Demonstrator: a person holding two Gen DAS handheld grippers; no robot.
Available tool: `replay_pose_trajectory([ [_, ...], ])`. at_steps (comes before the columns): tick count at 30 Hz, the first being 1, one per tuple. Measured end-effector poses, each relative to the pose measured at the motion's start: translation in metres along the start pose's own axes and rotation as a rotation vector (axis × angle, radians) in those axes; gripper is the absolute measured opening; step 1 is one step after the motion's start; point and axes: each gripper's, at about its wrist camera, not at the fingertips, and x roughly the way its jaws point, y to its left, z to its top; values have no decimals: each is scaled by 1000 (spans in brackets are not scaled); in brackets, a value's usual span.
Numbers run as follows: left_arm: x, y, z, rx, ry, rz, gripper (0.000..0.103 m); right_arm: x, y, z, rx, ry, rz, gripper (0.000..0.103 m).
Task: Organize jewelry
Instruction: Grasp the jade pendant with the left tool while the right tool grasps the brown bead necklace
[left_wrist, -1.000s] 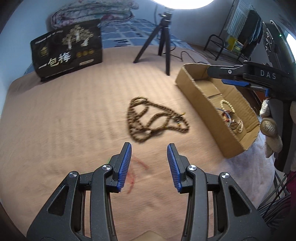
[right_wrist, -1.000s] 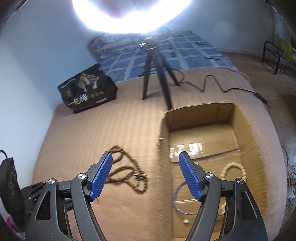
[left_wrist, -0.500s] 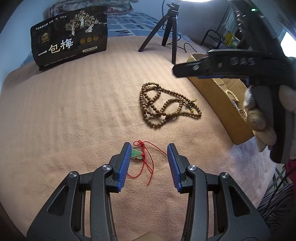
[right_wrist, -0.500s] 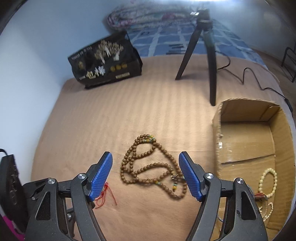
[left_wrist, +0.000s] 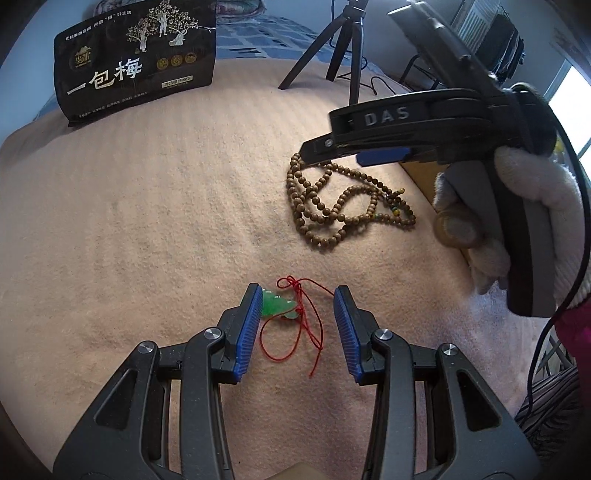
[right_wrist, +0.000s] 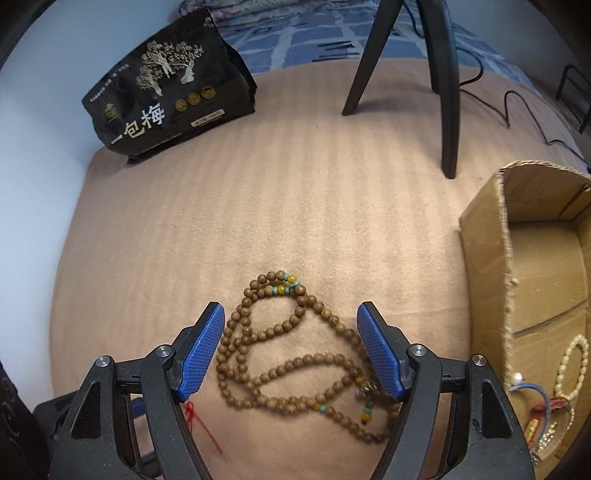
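A green pendant (left_wrist: 275, 307) on a red cord (left_wrist: 303, 325) lies on the tan blanket between the blue pads of my open left gripper (left_wrist: 295, 325); the pendant sits against the left pad's tip, not clamped. A long brown wooden bead necklace (right_wrist: 291, 354) lies coiled in front of my open right gripper (right_wrist: 290, 349), whose pads stand to either side of it, apart from the beads. From the left wrist view the necklace (left_wrist: 332, 210) lies partly under the right gripper's body (left_wrist: 406, 129), held by a gloved hand (left_wrist: 532, 206).
A cardboard box (right_wrist: 487, 236) stands at the right, holding pale beads (right_wrist: 572, 362) and other jewelry. A black printed bag (right_wrist: 166, 88) stands at the back left. Tripod legs (right_wrist: 447, 92) and a cable (right_wrist: 517, 110) stand behind. The red cord's end (right_wrist: 201, 424) shows under my right gripper.
Both grippers have sunk toward the blanket. The right one swung left from over the box to the bead necklace. The left one closed in on the pendant, which now lies between its pads.
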Motion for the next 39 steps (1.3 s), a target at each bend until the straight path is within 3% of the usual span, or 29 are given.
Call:
replay_pose_trajectory([
  [12,9,7,-3,-4,18,-3,40,26,20,14,-51,13,-107,74],
  [13,10,7,-3,-4,17,-5,40,27,23,14,-67,65,-102,74],
  [16,11,4,-3,7,16,-6,40,32,31,14,-127,99,-137,74],
  [28,18,-6,-7,71,21,57,40,21,31,-11,-245,181,-146,74],
  [39,22,-4,-11,85,38,95,40,2,10,-21,-224,164,-111,74],
])
